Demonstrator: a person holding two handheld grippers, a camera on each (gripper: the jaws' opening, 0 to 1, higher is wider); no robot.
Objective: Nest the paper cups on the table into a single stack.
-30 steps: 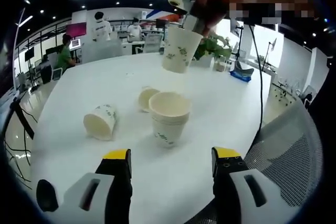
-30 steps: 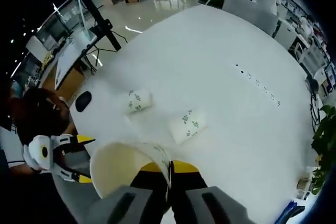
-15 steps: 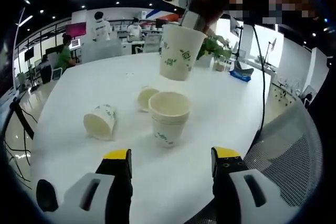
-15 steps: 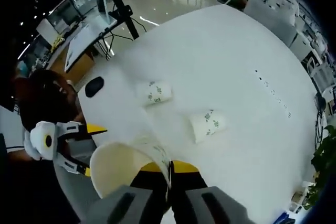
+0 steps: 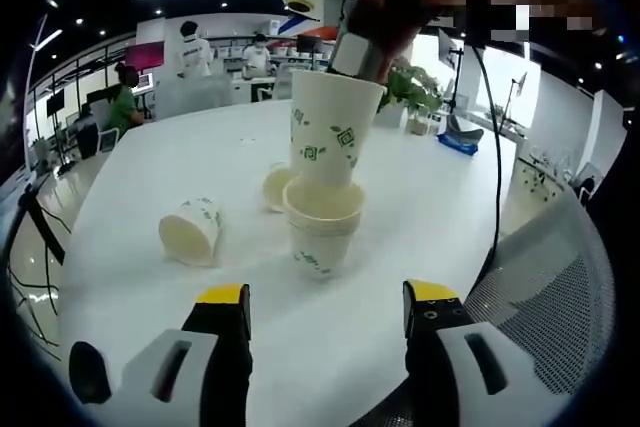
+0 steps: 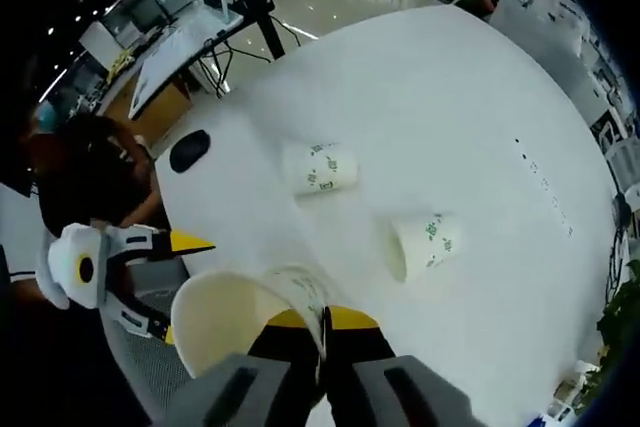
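An upright stack of paper cups [image 5: 320, 235] stands mid-table. Right above it hangs another white cup with green print [image 5: 328, 132], its base reaching into the stack's mouth. My right gripper [image 5: 352, 19] holds that cup from above, shut on the rim. In the right gripper view the held cup [image 6: 232, 325] opens toward the camera, with the gripper [image 6: 322, 325] clamped on its wall. Two cups lie on their sides: one left of the stack [image 5: 192, 232] [image 6: 320, 168], one behind it [image 5: 276, 185] [image 6: 426, 241]. My left gripper [image 5: 326, 315] stays open near the table's front edge, empty.
The round white table [image 5: 150, 147] has a black oval object [image 6: 190, 150] near its edge. A grey mesh chair [image 5: 540, 292] stands at the right. A potted plant [image 5: 410, 92] sits at the far side. People work at desks behind.
My right gripper has lowered the held cup and straightened it upright, bringing its base down to the stack's mouth. The left gripper and lying cups have stayed put.
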